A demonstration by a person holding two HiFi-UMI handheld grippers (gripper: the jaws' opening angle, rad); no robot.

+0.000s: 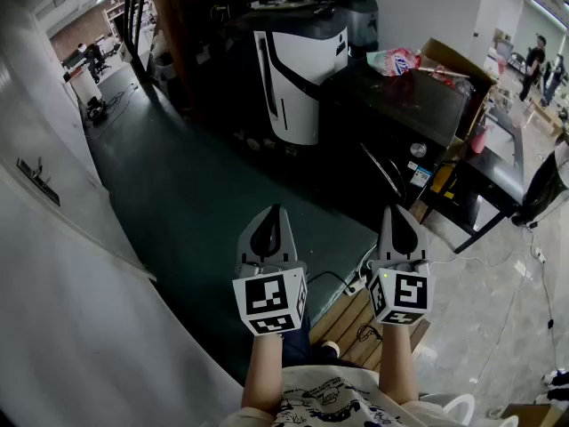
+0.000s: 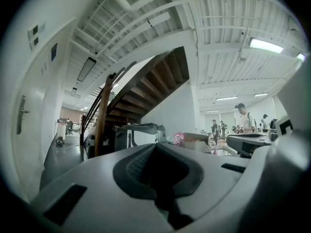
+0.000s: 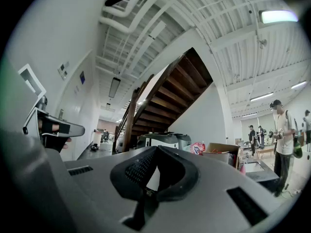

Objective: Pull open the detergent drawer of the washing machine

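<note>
Both grippers are held side by side, level, low in the head view, well short of the machines. My left gripper [image 1: 276,212] [image 2: 155,145] has its jaws together with nothing between them. My right gripper [image 1: 393,210] [image 3: 156,148] also has its tips touching and holds nothing. Ahead to the right stands a black washing machine [image 1: 396,105] with a round knob [image 1: 418,149] on its front. I cannot make out its detergent drawer from here. A pink detergent bag [image 1: 394,60] [image 3: 198,148] lies on top of it.
A white-and-black machine [image 1: 298,69] stands left of the black one, under a wooden staircase [image 3: 165,96]. A cardboard box [image 1: 453,60] sits at the back right. A white wall [image 1: 53,265] runs along my left. A wooden pallet [image 1: 351,323] and cable lie by my feet. People stand far right.
</note>
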